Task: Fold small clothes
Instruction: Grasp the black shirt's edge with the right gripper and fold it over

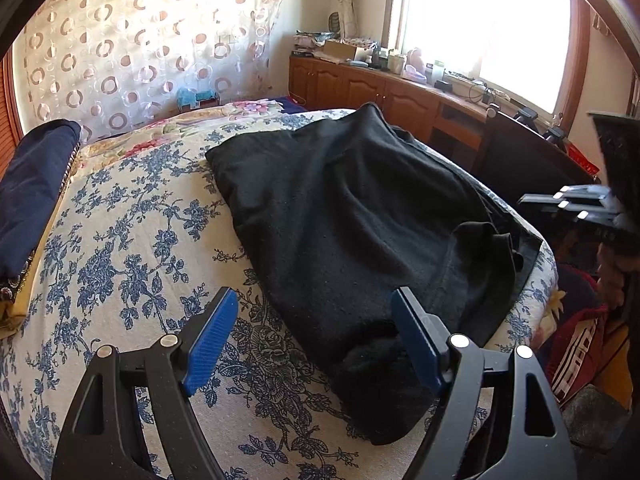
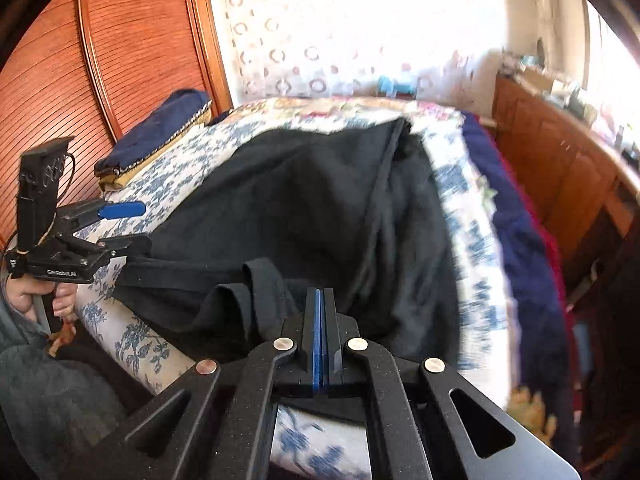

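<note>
A black garment [image 1: 340, 208] lies spread on the blue-flowered bed cover [image 1: 132, 248], its near end bunched between the open blue fingers of my left gripper [image 1: 316, 312]. In the right wrist view the same garment [image 2: 304, 208] fills the middle. My right gripper [image 2: 321, 300] has its blue pads pressed together at the garment's near folded edge; whether cloth is pinched between them is hidden. The left gripper [image 2: 120, 226] shows at the left of that view, open, at the garment's left edge.
A folded navy cloth [image 1: 32, 184] lies at the bed's left side. A wooden cabinet [image 1: 360, 84] with clutter stands under the window. Red and navy bedding [image 2: 532, 248] hangs at the bed's right edge. A ribbed wooden wardrobe [image 2: 80, 80] stands at the left.
</note>
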